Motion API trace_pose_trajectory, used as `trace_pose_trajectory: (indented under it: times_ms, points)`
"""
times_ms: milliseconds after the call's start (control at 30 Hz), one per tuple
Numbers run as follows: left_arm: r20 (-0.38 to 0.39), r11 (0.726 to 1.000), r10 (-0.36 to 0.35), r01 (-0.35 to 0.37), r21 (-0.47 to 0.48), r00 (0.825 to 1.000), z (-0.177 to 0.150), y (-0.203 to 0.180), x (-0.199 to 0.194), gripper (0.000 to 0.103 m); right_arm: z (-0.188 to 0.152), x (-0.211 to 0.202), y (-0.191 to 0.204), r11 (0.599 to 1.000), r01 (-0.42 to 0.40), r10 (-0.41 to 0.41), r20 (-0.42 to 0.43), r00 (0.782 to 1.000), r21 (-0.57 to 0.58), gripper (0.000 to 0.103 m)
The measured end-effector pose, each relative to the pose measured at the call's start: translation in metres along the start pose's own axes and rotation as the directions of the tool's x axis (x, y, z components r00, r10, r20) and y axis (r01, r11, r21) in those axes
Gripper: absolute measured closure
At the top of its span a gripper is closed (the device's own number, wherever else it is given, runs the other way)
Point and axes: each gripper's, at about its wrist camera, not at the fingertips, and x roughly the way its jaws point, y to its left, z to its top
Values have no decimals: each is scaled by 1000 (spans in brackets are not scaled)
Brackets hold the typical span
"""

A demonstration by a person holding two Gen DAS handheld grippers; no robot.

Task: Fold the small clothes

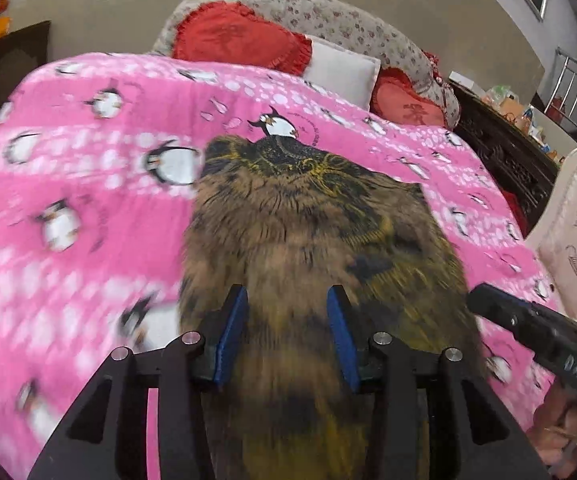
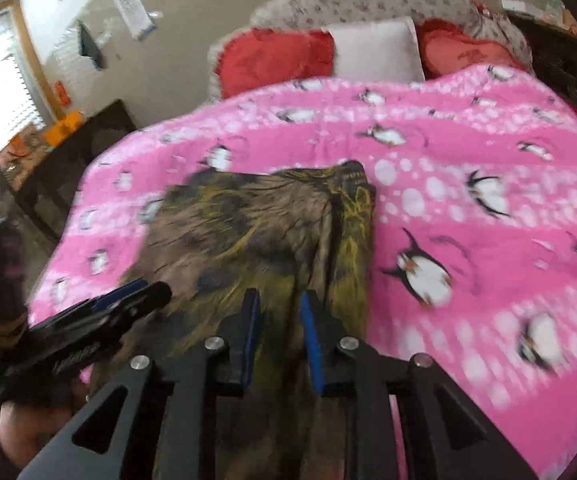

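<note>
Brown printed garment (image 1: 312,232) lies flat mid-bed on the pink blanket (image 1: 88,184); your left gripper (image 1: 288,336) and right gripper (image 2: 278,340) both gape, near hem ungripped; blurred approach; risk pinching blanket too.

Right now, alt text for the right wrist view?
A brown-and-yellow animal-print garment lies spread on a pink penguin-print blanket, with the right tool open above its near edge. The left tool reaches in from the lower left over the garment's left side. Red cushions and a white pillow sit at the head of the bed; the view is motion-blurred.
</note>
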Motion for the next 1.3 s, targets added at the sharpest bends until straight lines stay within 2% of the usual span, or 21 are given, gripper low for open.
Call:
trace_pose_trajectory:
  times_ms: [67,133,167,200,233,267,300,333,400,467,533,567,633,700,800,900,967,1067,1133,1200,1300]
  points:
    - [28,1000,-18,18,8,999,-20,-6,-26,82,-17,-24,14,998,-14,14,1,1000,-68,81]
    - [3,1000,-12,12,24,1000,-44,-9,-33,81,-41,-34,30,987,-42,39,-25,999,-158,81]
    - [-16,999,1,0,35,1000,-52,-10,-28,80,-57,-27,35,978,-8,-6,-64,998,-209,77]
    - [-8,998,19,-18,67,1000,-60,-12,-23,80,-68,-15,33,974,24,-50,-113,992,-224,71]
    - [13,996,29,-30,89,999,-62,-15,-25,79,-77,-8,28,979,28,-57,-141,988,-203,70]
    - [16,994,38,-40,99,999,-62,-17,-27,78,-78,-12,24,985,19,-38,-108,993,-172,70]
    - [10,995,43,-44,93,999,-61,-17,-29,77,-76,-17,22,989,23,-40,-114,993,-147,70]
    - [10,996,38,-39,85,999,-61,-17,-30,74,-75,-24,23,989,52,-67,-106,992,-140,70]
    - [39,995,34,-37,93,999,-68,-17,-32,71,-77,-42,23,977,125,-133,-32,991,-175,68]
    - [64,993,28,-35,111,998,-74,-19,-32,63,-82,-49,16,961,195,-198,4,980,-195,67]
    - [60,992,20,-27,125,998,-73,-21,-30,56,-95,-43,1,956,242,-249,-21,968,-167,67]
    - [58,991,17,-25,133,998,-73,-23,-30,50,-105,-35,-7,959,239,-250,-57,967,-151,64]
    - [52,988,13,-20,152,999,-72,-26,-28,46,-124,-37,-10,966,227,-226,24,974,-122,64]
    - [39,988,-3,-3,156,999,-69,-28,-25,39,-124,-34,-3,954,260,-260,19,965,-147,61]
    - [11,985,-26,24,172,1000,-66,-32,-19,22,-126,-30,2,946,280,-281,17,960,-165,61]
    - [-29,978,34,-28,208,999,-64,-42,-12,19,-126,-30,6,951,265,-267,6,964,-156,60]
    - [-77,969,97,-77,235,992,-63,-52,-13,19,-128,-31,8,954,256,-259,-1,966,-157,60]
    - [-122,966,166,-137,219,978,-65,-61,-30,20,-123,-39,-5,957,247,-251,-6,968,-151,60]
    - [-104,962,207,-183,200,973,-67,-66,-50,20,-129,-50,-5,963,244,-246,-2,969,-111,57]
    - [-78,960,230,-213,183,970,-66,-70,-69,20,-137,-59,-6,968,234,-237,-21,971,-90,41]
    - [-46,949,287,-277,154,957,-60,-71,-87,20,-144,-69,0,967,229,-239,-88,967,-113,38]
